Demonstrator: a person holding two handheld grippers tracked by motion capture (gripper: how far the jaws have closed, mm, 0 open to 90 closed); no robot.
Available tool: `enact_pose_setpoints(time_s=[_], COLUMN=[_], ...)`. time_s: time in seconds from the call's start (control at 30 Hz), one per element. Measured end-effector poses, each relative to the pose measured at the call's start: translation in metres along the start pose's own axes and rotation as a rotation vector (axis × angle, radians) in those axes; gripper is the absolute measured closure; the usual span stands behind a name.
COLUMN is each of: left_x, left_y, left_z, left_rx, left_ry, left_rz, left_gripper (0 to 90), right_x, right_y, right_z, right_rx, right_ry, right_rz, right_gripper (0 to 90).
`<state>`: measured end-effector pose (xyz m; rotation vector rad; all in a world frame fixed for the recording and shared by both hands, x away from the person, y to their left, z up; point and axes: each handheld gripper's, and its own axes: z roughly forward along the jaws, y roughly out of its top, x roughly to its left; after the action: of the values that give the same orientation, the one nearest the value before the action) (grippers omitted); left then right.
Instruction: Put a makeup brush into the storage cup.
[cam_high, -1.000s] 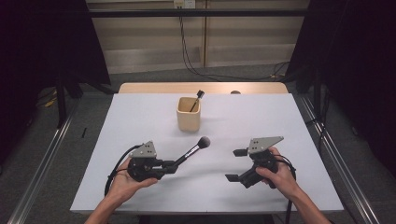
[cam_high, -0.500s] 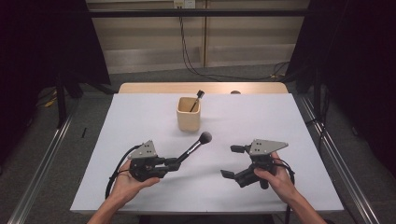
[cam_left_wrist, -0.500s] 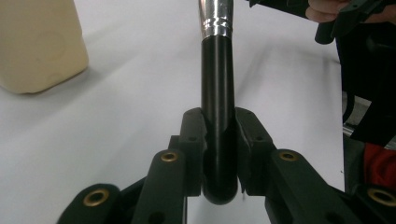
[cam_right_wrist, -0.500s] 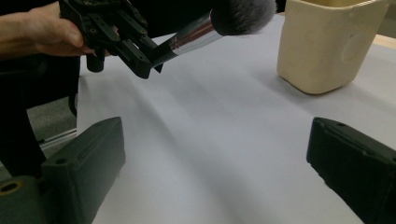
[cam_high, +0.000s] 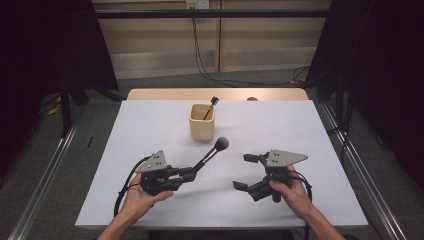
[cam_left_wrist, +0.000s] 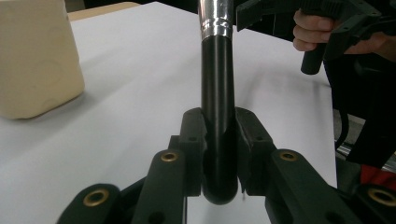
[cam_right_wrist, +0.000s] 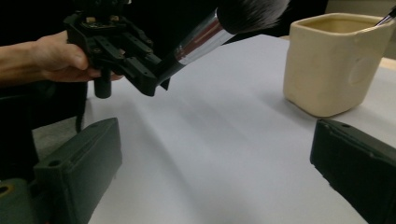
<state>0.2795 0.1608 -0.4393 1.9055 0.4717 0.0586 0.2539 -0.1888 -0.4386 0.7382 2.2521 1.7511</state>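
Currently left gripper (cam_high: 192, 172) clamps the makeup brush (cam_high: 212, 152); right gripper (cam_high: 247, 172) gapes. Lift brush-head clear above the cup (cam_high: 202, 122) rim.

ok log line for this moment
left gripper: shut on makeup brush | right gripper: open, holding nothing | cup: upright, one brush inside

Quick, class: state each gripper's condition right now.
Left gripper: closed on the makeup brush.
Right gripper: open, holding nothing.
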Motion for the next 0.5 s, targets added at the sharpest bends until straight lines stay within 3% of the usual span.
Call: enact_pose_setpoints(time_s=[0.17, 0.33, 0.43, 0.5], left_x=[-0.004, -0.01, -0.011, -0.011], left_y=[0.004, 0.008, 0.009, 0.009], left_z=[0.002, 0.006, 0.008, 0.009], left_rx=[-0.022, -0.034, -0.034, -0.041], left_ry=[-0.006, -0.02, -0.02, -0.02], left_rz=[0.0, 0.012, 0.015, 0.012], left_gripper=[74.8, 74.8, 74.8, 74.8], right_x=[0.005, 0.007, 0.008, 0.007], right_y=[0.006, 0.011, 0.011, 0.01], right_z=[0.001, 0.002, 0.003, 0.004], right_rx=[-0.037, -0.066, -0.065, -0.066], right_ry=[0.031, 0.06, 0.04, 0.062], right_rz=[0.024, 0.006, -0.014, 0.015], right_gripper=[2.4, 1.5, 2.1, 2.0])
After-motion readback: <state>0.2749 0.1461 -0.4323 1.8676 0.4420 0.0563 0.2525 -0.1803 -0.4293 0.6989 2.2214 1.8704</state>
